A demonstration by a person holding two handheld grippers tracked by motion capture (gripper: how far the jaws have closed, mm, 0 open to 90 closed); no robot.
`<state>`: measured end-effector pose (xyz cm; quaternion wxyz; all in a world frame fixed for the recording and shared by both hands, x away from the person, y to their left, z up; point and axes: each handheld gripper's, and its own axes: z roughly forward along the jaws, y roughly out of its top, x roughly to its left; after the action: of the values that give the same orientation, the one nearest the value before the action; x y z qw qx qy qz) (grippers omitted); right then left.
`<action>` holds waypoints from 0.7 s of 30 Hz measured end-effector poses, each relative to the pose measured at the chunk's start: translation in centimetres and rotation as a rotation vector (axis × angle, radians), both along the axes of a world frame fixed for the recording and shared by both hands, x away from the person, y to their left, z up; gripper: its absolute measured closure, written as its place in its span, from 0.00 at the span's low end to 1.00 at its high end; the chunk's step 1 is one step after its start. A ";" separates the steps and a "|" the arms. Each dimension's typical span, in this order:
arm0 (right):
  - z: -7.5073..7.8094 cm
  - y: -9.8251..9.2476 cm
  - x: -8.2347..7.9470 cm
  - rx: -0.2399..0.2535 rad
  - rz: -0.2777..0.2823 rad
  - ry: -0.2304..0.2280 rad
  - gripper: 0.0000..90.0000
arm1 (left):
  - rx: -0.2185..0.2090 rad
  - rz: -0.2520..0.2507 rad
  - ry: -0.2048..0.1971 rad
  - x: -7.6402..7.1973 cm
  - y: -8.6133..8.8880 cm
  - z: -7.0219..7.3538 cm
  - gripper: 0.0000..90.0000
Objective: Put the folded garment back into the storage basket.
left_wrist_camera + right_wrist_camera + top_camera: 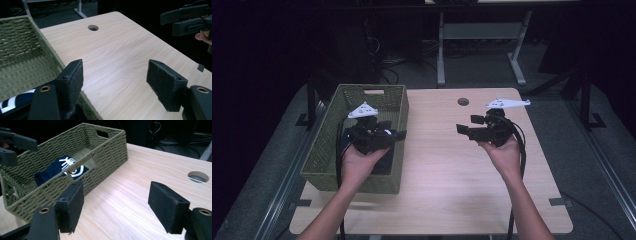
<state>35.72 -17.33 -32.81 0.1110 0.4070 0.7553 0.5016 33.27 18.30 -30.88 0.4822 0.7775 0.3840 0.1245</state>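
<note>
A light wooden table (447, 170) carries everything, with a round cable hole (463, 102) near its far edge. On its left side stands a green woven basket (326, 150), long and rectangular, with a handle slot in its far wall. Inside the basket, towards its near end, lies a folded dark blue cloth with a white pattern (61, 168); in the left gripper view a strip of it shows at the bottom left, below the jaw.

The left gripper (398, 134) is held over the near right part of the basket, above the cloth and close to the basket's right wall, pointing right across the table. Its jaws stand well apart with nothing between them; the pads (75, 77) frame only bare tabletop and the basket's rim.

The right gripper (460, 129) is held over the right half of the table, well apart from the basket, pointing left towards it. Its jaws are likewise spread wide and hold nothing, the pads (165, 205) framing bare wood. Each gripper bears a grey three-cornered plate, and a black cable trails from each towards the near edge.
</note>
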 end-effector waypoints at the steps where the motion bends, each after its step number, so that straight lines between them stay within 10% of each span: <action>1: 0.0 -0.2 0.0 -0.002 -0.002 -0.003 0.32 | 0.000 0.000 0.000 0.0 0.0 0.0 0.32; 21: -0.5 -4.1 -1.3 -0.029 -0.080 -0.001 0.31 | -0.014 -0.077 0.004 -0.7 -4.1 -0.4 0.29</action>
<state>34.46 -21.39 -33.32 0.1371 0.4348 0.7457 0.4859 32.60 14.20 -31.25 0.4913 0.7885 0.3559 0.1015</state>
